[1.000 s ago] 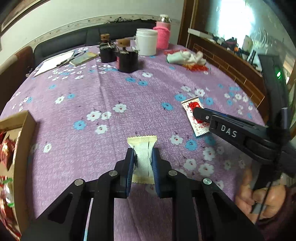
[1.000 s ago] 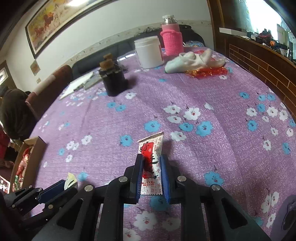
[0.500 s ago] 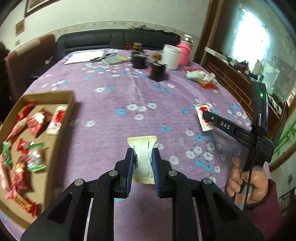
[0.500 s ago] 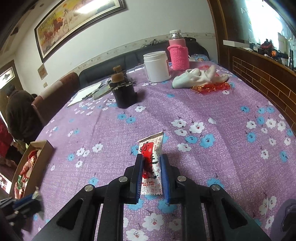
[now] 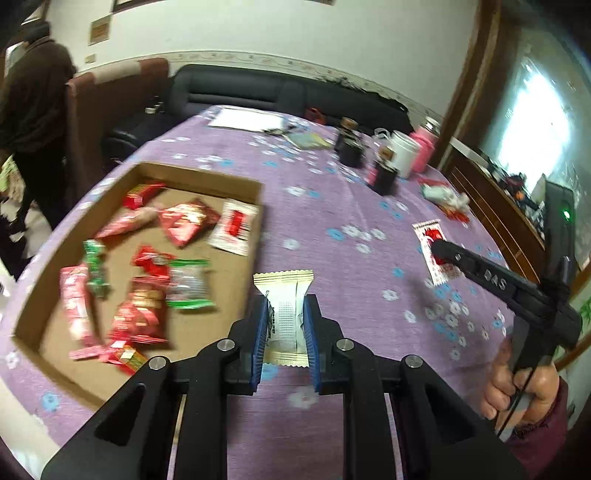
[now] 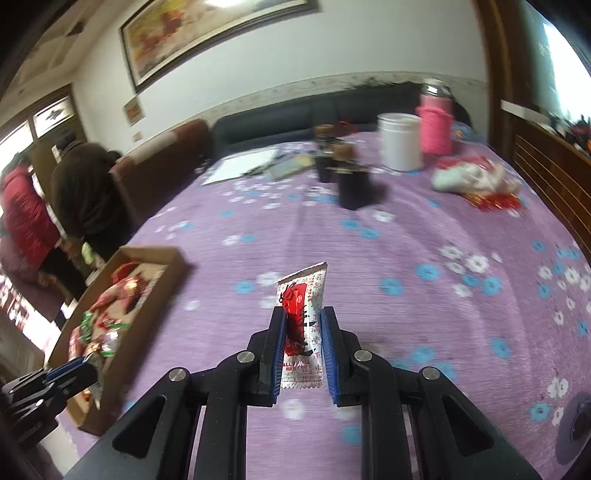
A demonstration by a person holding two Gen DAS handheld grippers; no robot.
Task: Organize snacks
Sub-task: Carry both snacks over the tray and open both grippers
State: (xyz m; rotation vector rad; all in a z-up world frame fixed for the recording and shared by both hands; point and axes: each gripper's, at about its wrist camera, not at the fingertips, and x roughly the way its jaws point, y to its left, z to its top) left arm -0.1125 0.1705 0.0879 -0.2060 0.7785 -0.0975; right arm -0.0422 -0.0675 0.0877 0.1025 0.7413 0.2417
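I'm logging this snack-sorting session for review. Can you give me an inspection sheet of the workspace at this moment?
Surface: table under a purple floral tablecloth.
Job's things: cardboard tray with red and green snack packets inside; cream snack packet in the left gripper; red-and-white snack packet in the right gripper.
Clutter: white jar, pink-sleeved bottle, two dark corked bottles, papers, white cloth on red wrapping.
Grippers: both shut on their packets, raised above the table.
Cables: thin black cable by the right hand.
Surroundings: dark sofa, framed painting, two people standing at left.
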